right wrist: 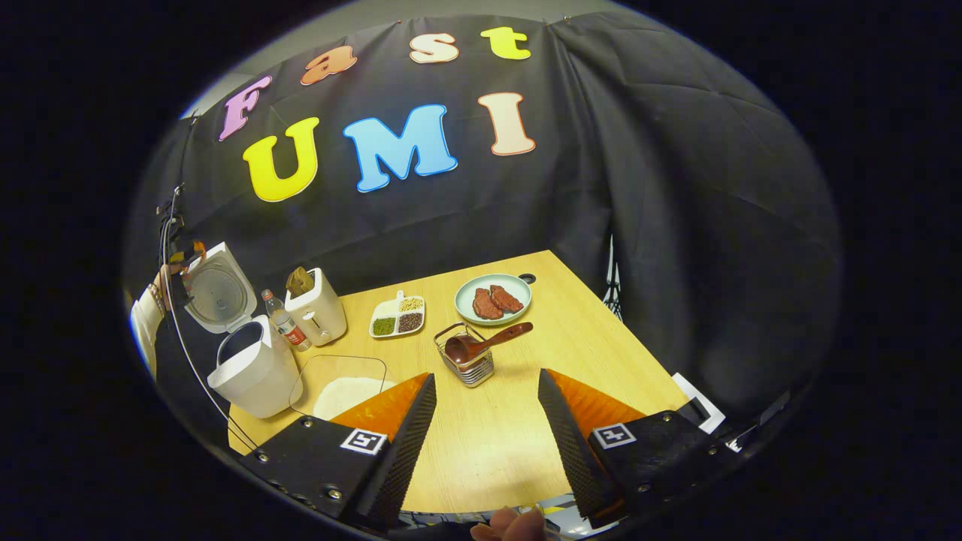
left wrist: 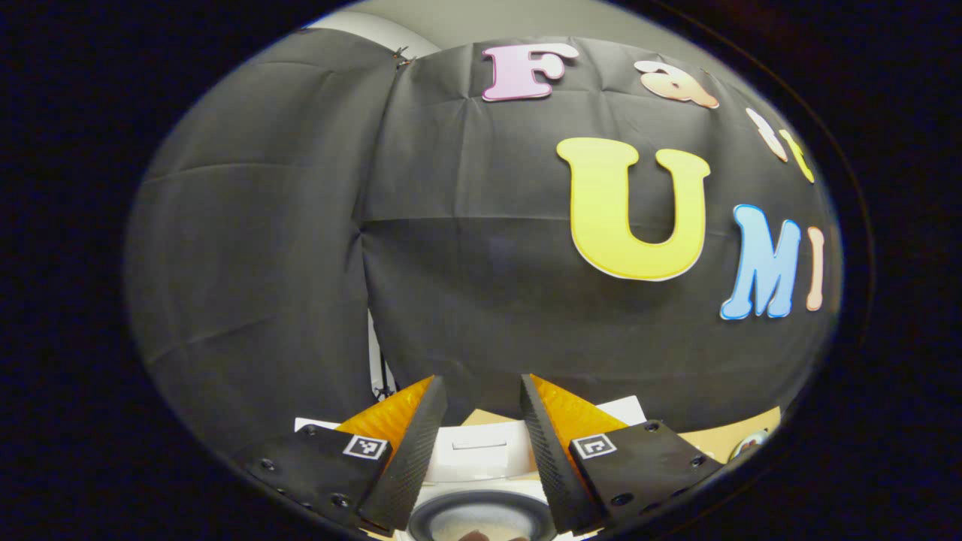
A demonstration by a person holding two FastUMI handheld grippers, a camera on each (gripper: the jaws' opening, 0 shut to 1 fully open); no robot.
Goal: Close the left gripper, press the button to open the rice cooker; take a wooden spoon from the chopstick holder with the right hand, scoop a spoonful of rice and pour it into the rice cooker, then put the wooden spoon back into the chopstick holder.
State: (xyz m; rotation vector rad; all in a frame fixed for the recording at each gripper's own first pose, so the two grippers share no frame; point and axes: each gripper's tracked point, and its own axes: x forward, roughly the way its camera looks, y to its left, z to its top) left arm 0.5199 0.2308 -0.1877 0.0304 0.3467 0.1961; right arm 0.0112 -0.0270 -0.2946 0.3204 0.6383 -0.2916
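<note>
Booth table w/ open rice cooker; both grippers empty, fingers spread.

Right gripper (right wrist: 487,391) hovers over the wooden table (right wrist: 511,436), jaws apart, nothing between. Cooker (right wrist: 252,368) stands at table's left edge, lid (right wrist: 218,289) up. Spoon (right wrist: 485,344) lies tilted in the wire holder (right wrist: 470,364) mid-table, handle toward a plate (right wrist: 492,299). Rice container (right wrist: 346,387) sits between cooker & holder. Left gripper (left wrist: 481,398) is above the cooker's pot (left wrist: 481,518), fingers apart, facing the cloth wall.

In the left gripper view, the rice cooker (left wrist: 481,518) is being cut off by the bottom edge. In the right gripper view, the rice container (right wrist: 342,387) is sitting partly behind a finger (right wrist: 391,443).
</note>
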